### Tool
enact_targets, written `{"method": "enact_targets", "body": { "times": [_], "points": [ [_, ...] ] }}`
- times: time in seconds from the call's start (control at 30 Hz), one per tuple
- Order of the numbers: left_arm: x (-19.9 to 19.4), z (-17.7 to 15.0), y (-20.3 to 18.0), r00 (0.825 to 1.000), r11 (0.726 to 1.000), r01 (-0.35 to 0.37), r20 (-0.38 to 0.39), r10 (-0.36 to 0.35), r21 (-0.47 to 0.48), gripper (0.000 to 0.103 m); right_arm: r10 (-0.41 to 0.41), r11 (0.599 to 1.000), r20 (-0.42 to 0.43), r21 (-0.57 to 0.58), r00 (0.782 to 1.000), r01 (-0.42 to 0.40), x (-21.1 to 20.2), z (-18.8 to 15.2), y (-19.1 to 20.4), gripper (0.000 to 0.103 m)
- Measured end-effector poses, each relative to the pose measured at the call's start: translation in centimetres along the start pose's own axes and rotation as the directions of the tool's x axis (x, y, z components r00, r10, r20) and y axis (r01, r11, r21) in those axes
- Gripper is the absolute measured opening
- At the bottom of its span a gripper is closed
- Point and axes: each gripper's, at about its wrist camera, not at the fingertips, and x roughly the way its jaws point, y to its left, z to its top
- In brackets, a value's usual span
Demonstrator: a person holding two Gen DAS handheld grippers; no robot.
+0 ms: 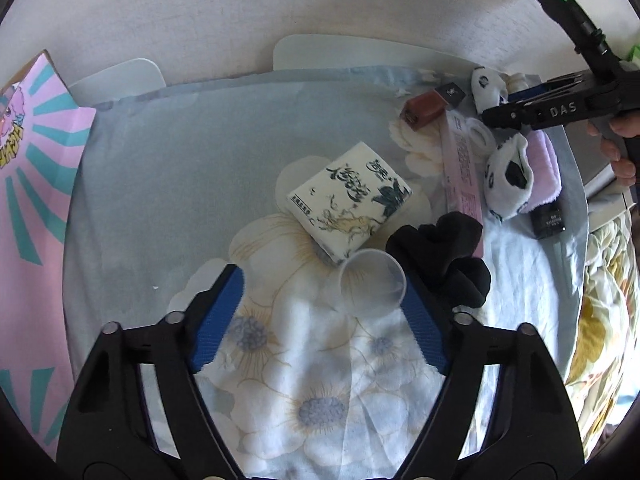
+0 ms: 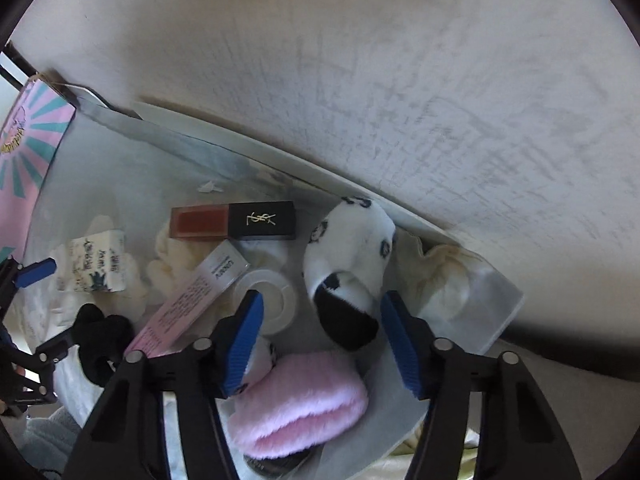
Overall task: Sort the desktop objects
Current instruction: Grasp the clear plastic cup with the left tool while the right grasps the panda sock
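Floral cloth point(image 1: 160, 184) over bench, largest; tissue pack point(image 1: 350, 200) at centre.

Panda sock point(image 2: 352, 276): soft, light, compressible; sits at 12 o'clock of pink puff point(image 2: 300, 404), between pads of right claw point(image 2: 320, 320), part open, no contact seen. Best pinched across black toe.

Clear plastic cup point(image 1: 372, 286): thin, slippery, crushable; lying on side against right pad of left claw point(image 1: 320, 300), part open, empty. Grip gently across rim.
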Motion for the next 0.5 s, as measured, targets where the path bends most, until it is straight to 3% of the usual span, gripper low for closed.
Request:
{"method": "enact_targets", "body": {
  "times": [0.07, 0.23, 0.37, 0.5],
  "points": [
    [0.4, 0.1, 0.1, 1.000, 1.000, 0.005, -0.012, -0.005, -0.007, 0.066, -0.008, 1.000, -0.002, 0.000, 1.000, 0.008, 0.3, 0.3, -0.2, 0.054],
    [1.0, 0.2, -0.1, 1.000, 1.000, 0.000, -0.023, 0.000, 0.013, 0.033, -0.020, 1.000, -0.007, 0.010, 1.000, 0.020, 0.9, 0.4, -0.7, 0.052],
    [0.8, 0.3, 0.1, 1.000, 1.000, 0.007, -0.017, -0.006, 0.007, 0.027, -0.023, 1.000, 0.007, -0.004, 1.000, 0.023, 0.3, 0.1, -0.8, 0.032],
    [-0.2, 0.2, 0.4, 1.000, 1.000, 0.013, -0.008, -0.013, 0.011, 0.027, -0.003, 1.000, 0.028, -0.005, 1.000, 0.003, -0.9, -0.6, -0.7, 0.031]
  ]
}}
